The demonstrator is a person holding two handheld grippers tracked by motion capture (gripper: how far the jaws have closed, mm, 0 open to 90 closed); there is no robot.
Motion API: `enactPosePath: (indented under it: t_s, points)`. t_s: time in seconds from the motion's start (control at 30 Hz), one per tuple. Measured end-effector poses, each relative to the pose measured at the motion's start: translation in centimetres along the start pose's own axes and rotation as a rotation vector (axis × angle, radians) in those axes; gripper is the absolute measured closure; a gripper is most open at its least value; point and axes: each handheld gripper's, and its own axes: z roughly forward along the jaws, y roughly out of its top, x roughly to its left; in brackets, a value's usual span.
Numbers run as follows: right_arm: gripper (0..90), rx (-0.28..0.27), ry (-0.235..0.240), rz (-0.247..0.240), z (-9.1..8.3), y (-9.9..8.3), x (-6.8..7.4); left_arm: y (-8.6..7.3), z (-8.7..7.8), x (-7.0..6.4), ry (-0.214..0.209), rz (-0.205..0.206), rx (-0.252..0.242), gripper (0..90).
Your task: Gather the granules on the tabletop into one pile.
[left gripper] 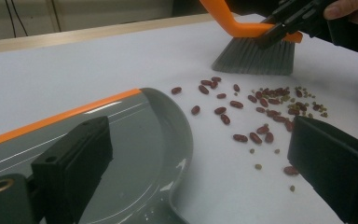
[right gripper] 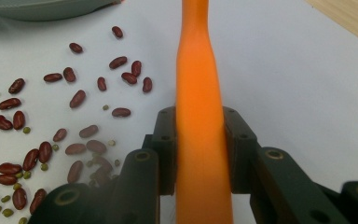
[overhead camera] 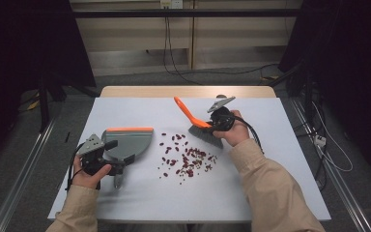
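Observation:
A grey dustpan [overhead camera: 128, 140] with an orange rim lies at the left of the white table top [overhead camera: 140, 198]. My left gripper [overhead camera: 123, 163] is open at the pan's near end, one jaw over the pan [left gripper: 135, 154] and the other over bare table. Red beans [overhead camera: 186, 157] and small green ones lie scattered mid-table [left gripper: 261, 107]. My right gripper [overhead camera: 211, 124] is shut on the orange handle [right gripper: 198, 60] of a hand brush [overhead camera: 193, 118]. Its grey bristles [left gripper: 254, 56] rest on the table just beyond the beans [right gripper: 74, 98].
A wooden strip [overhead camera: 188, 91] runs along the table's far edge. Cables [overhead camera: 174, 58] trail over the floor behind, and metal rails [overhead camera: 24, 169] run down both sides. Bare white surface lies in front of the beans and to the right.

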Motion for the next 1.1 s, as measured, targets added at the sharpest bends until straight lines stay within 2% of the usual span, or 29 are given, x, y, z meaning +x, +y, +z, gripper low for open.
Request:
enactPosePath:
  t_s: [0.07, 0.17, 0.27, 0.4, 0.47, 0.57, 0.6, 0.67, 0.83, 1.1]
  points:
    - [70.9, -0.022, -0.001, 0.018, 0.0, 0.1, -0.2, 0.0, -0.1, 0.0, -0.002, -0.002, -0.007, 6.5]
    - [70.9, -0.097, 0.001, 0.024, 0.3, 0.4, -0.6, 0.0, -0.1, 0.1, 0.002, -0.005, -0.007, 6.5]
    - [70.8, -0.158, 0.006, -0.011, 0.9, 1.3, -0.5, 0.0, -0.2, 0.2, 0.007, -0.005, -0.006, 6.5]
    - [70.9, -0.196, 0.008, -0.071, 2.3, 2.9, -0.1, 0.0, -0.2, 0.3, 0.008, -0.009, -0.003, 6.5]
    - [70.8, -0.200, 0.000, -0.127, 3.3, 3.6, 0.1, 0.0, -0.2, 0.4, 0.011, -0.011, -0.006, 6.5]
    - [70.8, -0.184, 0.010, -0.165, 4.9, 4.0, 0.4, -0.2, -0.4, 0.5, 0.017, -0.014, -0.003, 6.4]
    - [70.8, -0.169, 0.022, -0.181, 5.4, 4.1, 0.6, -0.2, -0.5, 0.6, 0.021, -0.014, -0.002, 6.4]
    - [70.9, -0.175, 0.061, -0.193, 5.9, 4.0, 1.1, -0.3, -0.7, 0.6, 0.023, -0.017, -0.004, 6.5]
    - [70.9, -0.104, 0.098, -0.297, 5.1, 3.9, 2.5, -0.3, -1.0, 0.6, 0.029, -0.019, -0.013, 6.5]
    - [70.8, -0.076, 0.146, -0.369, 3.1, 2.2, 4.4, -0.3, -0.9, 0.5, 0.029, -0.012, -0.007, 6.5]
